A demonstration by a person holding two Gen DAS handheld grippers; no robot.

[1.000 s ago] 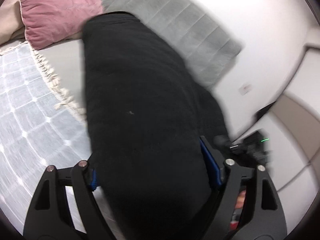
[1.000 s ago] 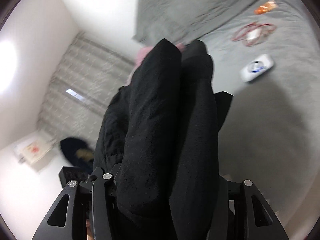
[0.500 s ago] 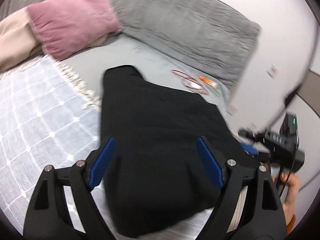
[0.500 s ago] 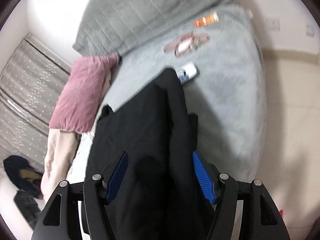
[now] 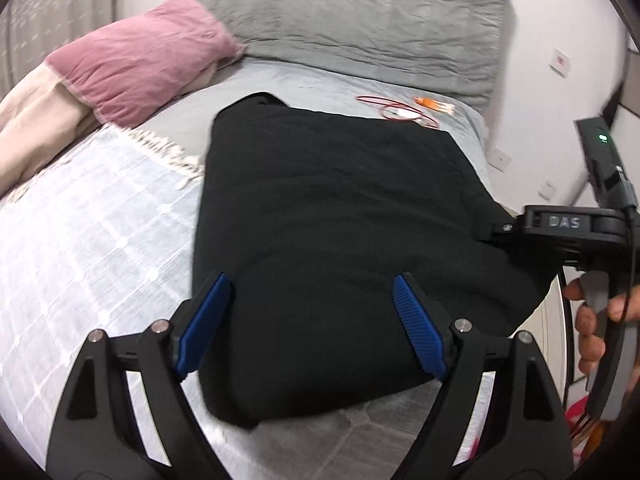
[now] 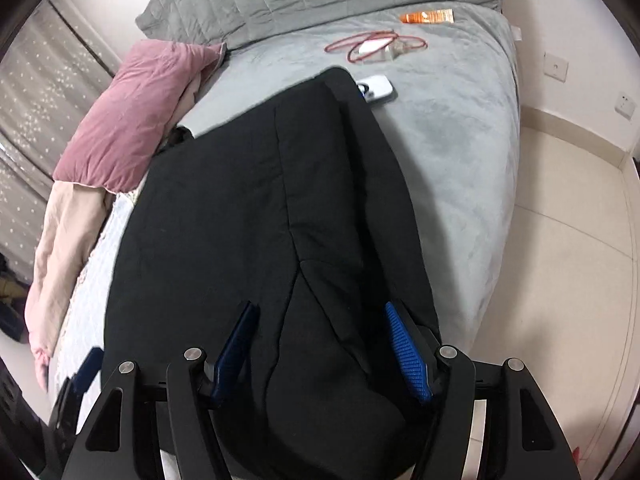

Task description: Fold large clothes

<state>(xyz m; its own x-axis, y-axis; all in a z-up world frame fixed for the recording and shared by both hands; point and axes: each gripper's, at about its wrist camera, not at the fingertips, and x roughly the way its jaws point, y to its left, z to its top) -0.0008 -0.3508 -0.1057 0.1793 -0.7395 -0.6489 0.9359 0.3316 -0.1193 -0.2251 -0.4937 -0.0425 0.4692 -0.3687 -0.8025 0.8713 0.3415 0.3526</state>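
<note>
The black garment [image 5: 332,240] lies folded into a thick rectangle on the grey bed [image 6: 460,132], one side over the pale checked throw [image 5: 80,240], its near end at the bed's edge. The left gripper [image 5: 310,320] tilts down over that near end, blue pads spread wide and clear of the cloth. The right gripper [image 6: 320,344] points steeply down beside it, its jaws having just opened, the fabric bulging between them ungripped.

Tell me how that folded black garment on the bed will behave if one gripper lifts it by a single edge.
The black garment is soft cloth lying in folded layers, so it would probably droop and come unfolded. It looks thick and wide, so likely rather heavy for one pinch. It rests on the grey bedspread, another cloth, so a push would probably bunch it, not slide it.
</note>
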